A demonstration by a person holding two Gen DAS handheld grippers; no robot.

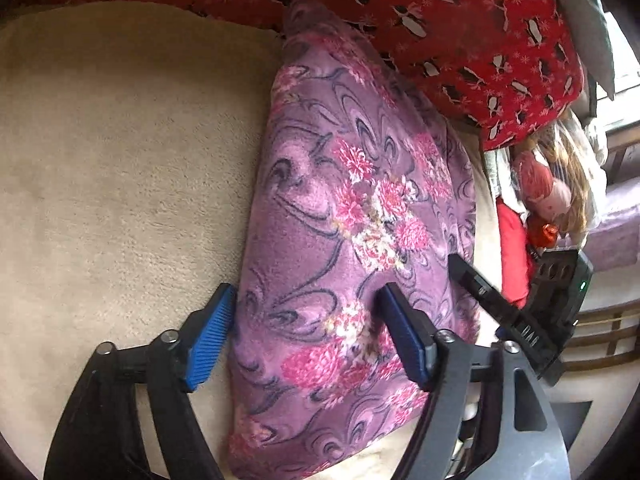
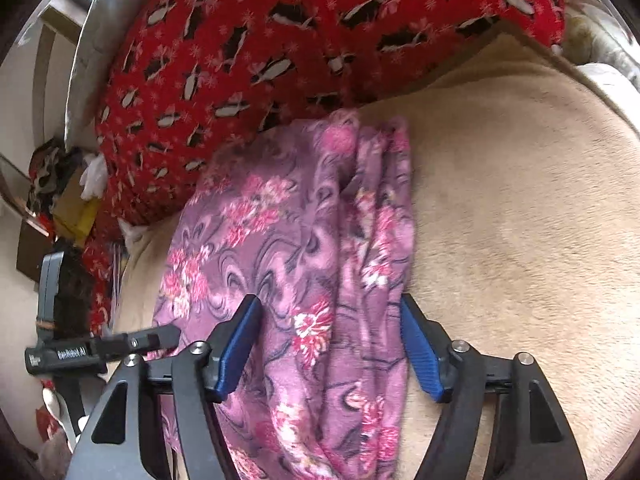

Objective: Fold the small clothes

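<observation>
Here the left tool (image 1: 306,330) and right tool (image 2: 330,350) both gape wide, each straddling the folded purple floral garment (image 1: 352,220), gripping nothing.

beige plush blanket (image 1: 120,168) covers the lower left. red patterned bedding (image 1: 440,12) runs along the top. cluttered pile (image 1: 548,192) at right, daylight from a window (image 1: 624,68) at upper right.

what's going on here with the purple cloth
A person works two hand-held grippers over a folded purple floral cloth lying on a beige blanket. The left hand-held gripper and the right hand-held gripper both stand open astride the cloth, neither pinching it. A red patterned fabric lies behind.
</observation>
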